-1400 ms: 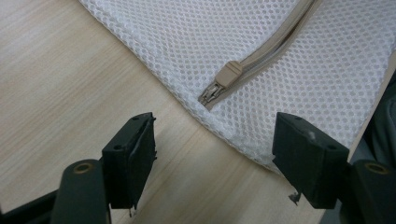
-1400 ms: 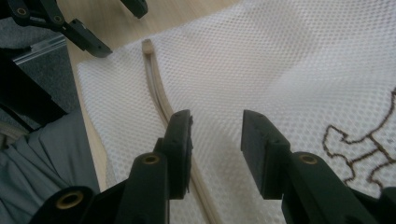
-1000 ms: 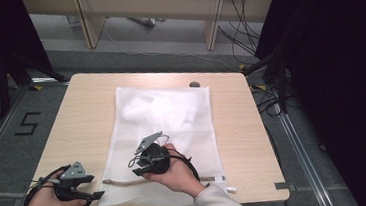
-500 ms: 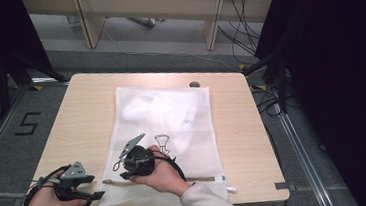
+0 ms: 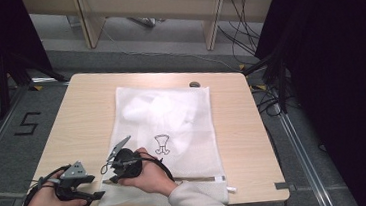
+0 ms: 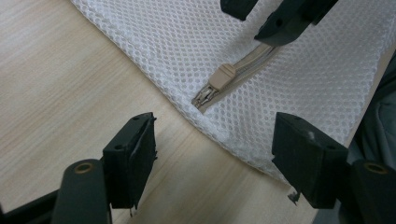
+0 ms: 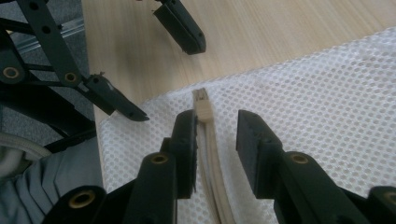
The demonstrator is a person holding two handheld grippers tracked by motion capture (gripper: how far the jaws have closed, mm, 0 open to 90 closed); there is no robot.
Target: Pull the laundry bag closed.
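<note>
A white mesh laundry bag (image 5: 172, 119) lies flat on the wooden table (image 5: 86, 111), with a beige zip (image 5: 192, 179) along its near edge. The zip's slider (image 6: 219, 77) sits near the bag's near-left corner. My right gripper (image 7: 212, 123) is open, its jaws straddling the zip tape just behind the slider (image 7: 203, 107). My left gripper (image 6: 219, 135) is wide open and low over the bag's corner, facing the slider with nothing between its jaws. From above, the left gripper (image 5: 94, 187) and right gripper (image 5: 114, 174) are close together at the table's near-left.
A small dark object (image 5: 194, 84) lies at the far edge of the table by the bag's far corner. The bag carries a small black printed drawing (image 5: 162, 144). Table legs and cables stand on the floor beyond.
My right gripper has slid left along the bag's near edge to the zip slider at the corner. The left gripper has stayed in place.
</note>
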